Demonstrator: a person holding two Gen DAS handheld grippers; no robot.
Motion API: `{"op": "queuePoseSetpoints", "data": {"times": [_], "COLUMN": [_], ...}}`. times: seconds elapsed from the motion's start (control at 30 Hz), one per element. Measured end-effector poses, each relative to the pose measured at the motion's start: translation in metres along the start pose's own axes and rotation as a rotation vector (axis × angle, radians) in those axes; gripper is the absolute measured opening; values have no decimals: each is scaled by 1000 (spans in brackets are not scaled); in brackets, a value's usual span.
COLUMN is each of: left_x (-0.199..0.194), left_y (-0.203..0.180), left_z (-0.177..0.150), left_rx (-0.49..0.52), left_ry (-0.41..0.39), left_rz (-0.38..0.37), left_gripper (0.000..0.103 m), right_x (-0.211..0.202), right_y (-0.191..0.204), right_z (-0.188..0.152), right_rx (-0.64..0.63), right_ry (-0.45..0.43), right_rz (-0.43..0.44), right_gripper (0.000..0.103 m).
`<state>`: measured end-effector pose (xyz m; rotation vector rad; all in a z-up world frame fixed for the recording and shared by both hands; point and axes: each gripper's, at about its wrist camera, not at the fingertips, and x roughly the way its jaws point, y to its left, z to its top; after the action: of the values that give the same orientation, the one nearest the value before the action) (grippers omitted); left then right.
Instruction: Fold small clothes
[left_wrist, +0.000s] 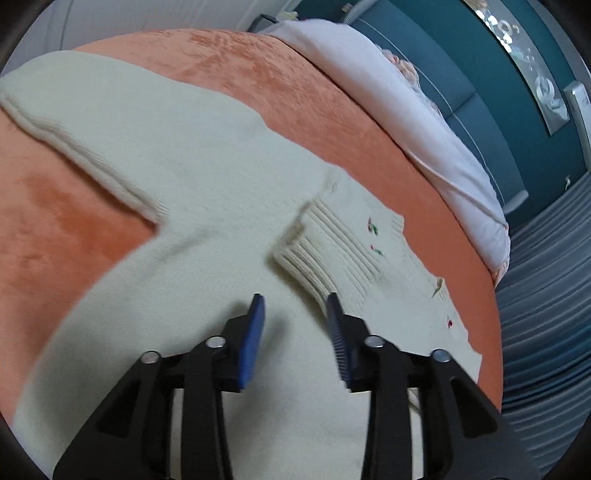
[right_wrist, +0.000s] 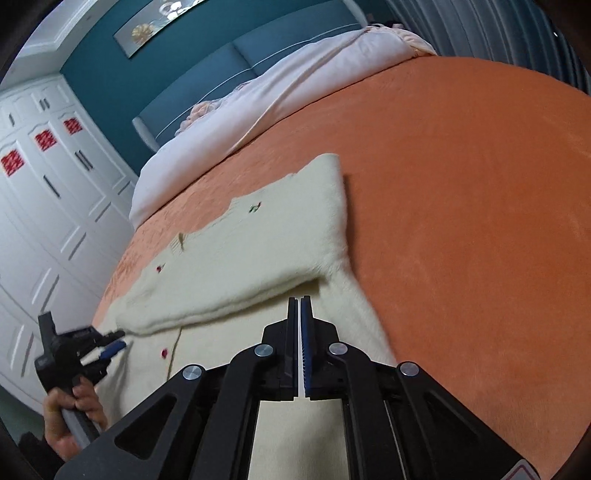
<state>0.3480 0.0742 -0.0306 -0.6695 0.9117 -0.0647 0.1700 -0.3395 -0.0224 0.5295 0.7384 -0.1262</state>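
A small cream knit sweater (left_wrist: 192, 177) with tiny embroidered flowers lies on the orange bedspread (left_wrist: 288, 85). One sleeve, with its ribbed cuff (left_wrist: 325, 258), is folded in over the body. My left gripper (left_wrist: 295, 306) is open and empty just above the sweater, near that cuff. It also shows in the right wrist view (right_wrist: 114, 341), at the sweater's left edge. My right gripper (right_wrist: 299, 299) is shut with nothing between its fingers, above the sweater (right_wrist: 258, 251) beside a folded-over part.
A white duvet (right_wrist: 295, 85) and pillows lie at the head of the bed against a teal headboard (right_wrist: 207, 74). White wardrobes (right_wrist: 48, 192) stand beside the bed. Grey curtains (left_wrist: 546, 280) hang past the bed's edge. Bare orange bedspread (right_wrist: 461, 184) extends to the right.
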Motion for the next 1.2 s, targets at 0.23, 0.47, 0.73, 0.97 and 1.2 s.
{"op": "queuePoseSetpoints", "data": {"times": [0.23,0.47,0.73,0.97,1.2], "left_x": [-62,-73,-83,-104,-8], "left_y": [139,242,169,-105,-166], "left_z": [90,172,213,137,-32], "left_rx": [-257,-490,-332,236,419], "left_ry": [-195,-270,-289,-197,110], "left_rz": [248,326,215,-237,-145], "left_gripper": [78,67,9,12,66], "right_x": [-51,-67,-67,-66,-83], "right_y": [53,87,116,101,70], "right_z": [-81,-149,-145,-129,-112], "right_rx": [-214,-183,-212,-150,-113], "right_ry": [144,337,326,295,224], "right_rz": [44,88,91,85,26], "right_gripper": [8,18,28,31,35]}}
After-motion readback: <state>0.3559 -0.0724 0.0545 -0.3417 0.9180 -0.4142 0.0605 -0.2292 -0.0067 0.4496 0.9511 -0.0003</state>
